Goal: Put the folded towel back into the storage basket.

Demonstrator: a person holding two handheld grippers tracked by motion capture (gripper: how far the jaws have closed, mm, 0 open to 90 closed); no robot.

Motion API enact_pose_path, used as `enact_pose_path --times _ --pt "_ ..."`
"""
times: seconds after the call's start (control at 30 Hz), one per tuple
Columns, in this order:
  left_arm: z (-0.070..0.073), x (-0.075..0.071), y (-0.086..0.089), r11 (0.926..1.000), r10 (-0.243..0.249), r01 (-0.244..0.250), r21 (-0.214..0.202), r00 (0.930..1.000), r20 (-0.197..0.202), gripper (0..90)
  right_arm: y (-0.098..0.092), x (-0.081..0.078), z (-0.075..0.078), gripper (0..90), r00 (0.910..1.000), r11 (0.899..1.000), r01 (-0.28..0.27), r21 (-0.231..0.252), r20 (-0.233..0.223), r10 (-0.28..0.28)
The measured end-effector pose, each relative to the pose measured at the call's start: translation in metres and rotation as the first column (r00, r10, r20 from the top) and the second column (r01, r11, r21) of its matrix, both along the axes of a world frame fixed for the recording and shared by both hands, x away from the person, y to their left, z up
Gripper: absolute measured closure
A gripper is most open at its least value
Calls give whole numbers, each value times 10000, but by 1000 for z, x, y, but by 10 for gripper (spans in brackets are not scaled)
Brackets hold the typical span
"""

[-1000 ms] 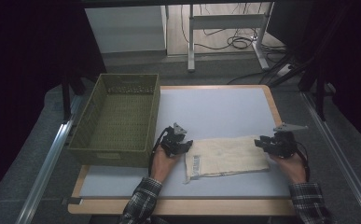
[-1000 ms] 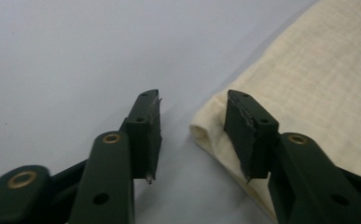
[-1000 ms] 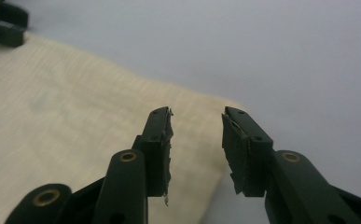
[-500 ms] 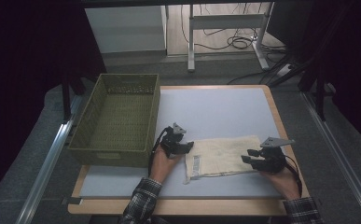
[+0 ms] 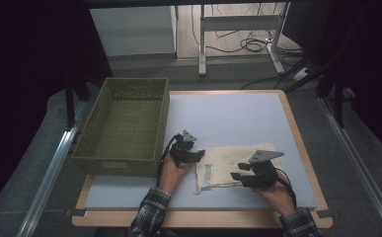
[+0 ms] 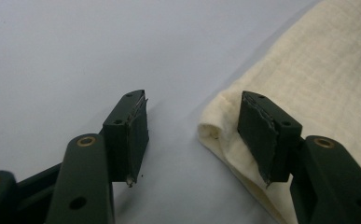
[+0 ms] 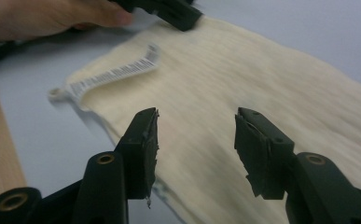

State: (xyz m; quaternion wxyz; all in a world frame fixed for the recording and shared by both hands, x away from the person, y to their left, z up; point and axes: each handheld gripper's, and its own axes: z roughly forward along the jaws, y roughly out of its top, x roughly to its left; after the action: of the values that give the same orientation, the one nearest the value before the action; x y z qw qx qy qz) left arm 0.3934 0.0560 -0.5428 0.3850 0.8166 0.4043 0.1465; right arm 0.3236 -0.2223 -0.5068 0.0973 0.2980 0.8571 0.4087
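Pale grey-blue and smooth, the table top (image 5: 238,118) has a light wooden border and stands on a dark grey floor, with cables on the ground behind it.

On the near middle of this surface lies a cream cloth (image 5: 228,163), flat and roughly rectangular. Its weave is loose and slightly wrinkled, like gauze, and along its left side runs a white label strip (image 5: 207,174) printed with short black lines. In the left gripper view the cloth's corner (image 6: 215,128) is rolled into a soft, thick fold.

The left gripper (image 5: 198,154) rests at the cloth's far left corner. Its two black, blocky jaws stand apart: one is over the bare table, the other lies against the rolled edge of the cloth, and nothing is pinched between them. The pads have rough, chipped edges.

The right gripper (image 5: 236,176) hovers over the near right part of the cloth, with a grey three-cornered plate on top. Its jaws have just been opening; they are spread wide above the fabric, which is seen through the gap, and they do not clamp it. The cloth looks blurred in the right gripper view.

Checked sleeves (image 5: 146,217) cover both forearms of the person.

To the left of the cloth, well apart from it, stands an olive green basket (image 5: 124,158), rectangular, with woven, perforated walls, partly overhanging the table's left edge.
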Motion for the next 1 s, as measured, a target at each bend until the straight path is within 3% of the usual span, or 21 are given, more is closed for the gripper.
enact_pose_path --times 0.2,0.4,0.7,0.8,0.87,0.97,1.0 --pt "0 0 0 10000 17 -17 -9 10000 -16 427 30 -4 0 530 9972 9973 -716 190 -195 720" --pt "0 0 0 10000 -5 5 -3 10000 0 427 61 -8 -1 560 9880 9885 -1480 310 -409 1492" --pt "0 0 0 10000 4 -4 -24 10000 -6 428 102 -14 -16 565 9736 9750 -2214 -172 -604 2200" --pt "0 0 0 10000 14 -14 -33 10000 -14 429 109 -15 -23 558 9774 9747 -2107 -740 -360 2086" --pt "0 0 0 10000 13 -13 -27 10000 -7 429 109 -15 -25 568 9782 9748 -2078 -808 -171 2071" --pt "0 0 1 9999 92 -92 -57 10000 -18 442 111 -21 -25 680 9790 9721 -1884 -1400 512 1971" --pt "0 0 1 9999 118 -118 -76 9999 -13 451 112 -22 -25 716 9796 9721 -1853 -1435 508 1943"
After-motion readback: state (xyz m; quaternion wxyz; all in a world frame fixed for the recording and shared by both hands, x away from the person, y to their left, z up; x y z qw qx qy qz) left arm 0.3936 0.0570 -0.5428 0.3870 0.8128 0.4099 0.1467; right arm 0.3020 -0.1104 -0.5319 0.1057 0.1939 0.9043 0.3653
